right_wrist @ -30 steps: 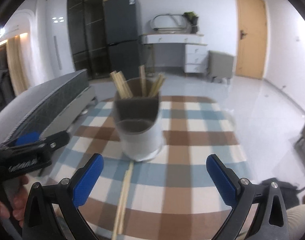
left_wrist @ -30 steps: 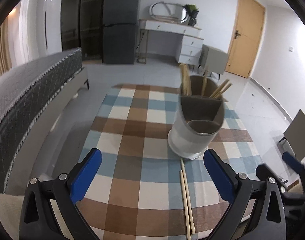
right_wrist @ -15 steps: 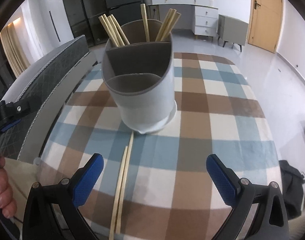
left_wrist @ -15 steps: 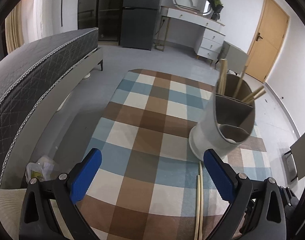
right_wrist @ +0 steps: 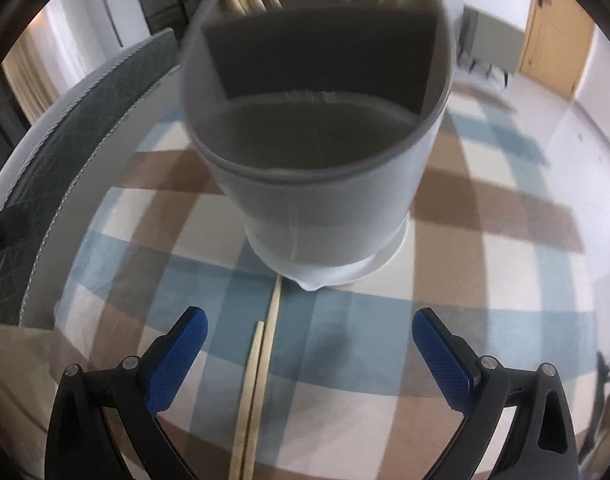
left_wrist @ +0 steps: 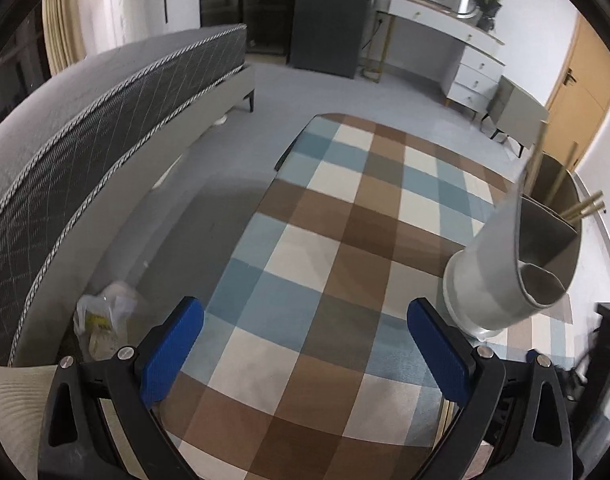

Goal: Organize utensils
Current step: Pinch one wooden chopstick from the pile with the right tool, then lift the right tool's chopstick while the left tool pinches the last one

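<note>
Both tools spread wide and empty above the checked table.

The grey utensil holder (right_wrist: 325, 184) stands on the table (left_wrist: 345, 264), chopsticks in its rear compartment. Two loose chopsticks (right_wrist: 261, 368) lie side by side just before its base, between the right tool's (right_wrist: 309, 356) fingers. The left tool (left_wrist: 305, 344) hangs over bare cloth, the holder to its right.

The left gripper (left_wrist: 305, 354) hangs wide open and empty over the checked worktop (left_wrist: 345, 240), its blue pads (left_wrist: 173, 346) well apart. Ahead and to its right stands a grey divided utensil holder (left_wrist: 501, 276), with chopsticks (left_wrist: 585, 206) sticking out of its far compartment. Left of the gripper, off the worktop, a plastic bag (left_wrist: 105, 312) lies on the floor beside a grey bed (left_wrist: 85, 120).
</note>
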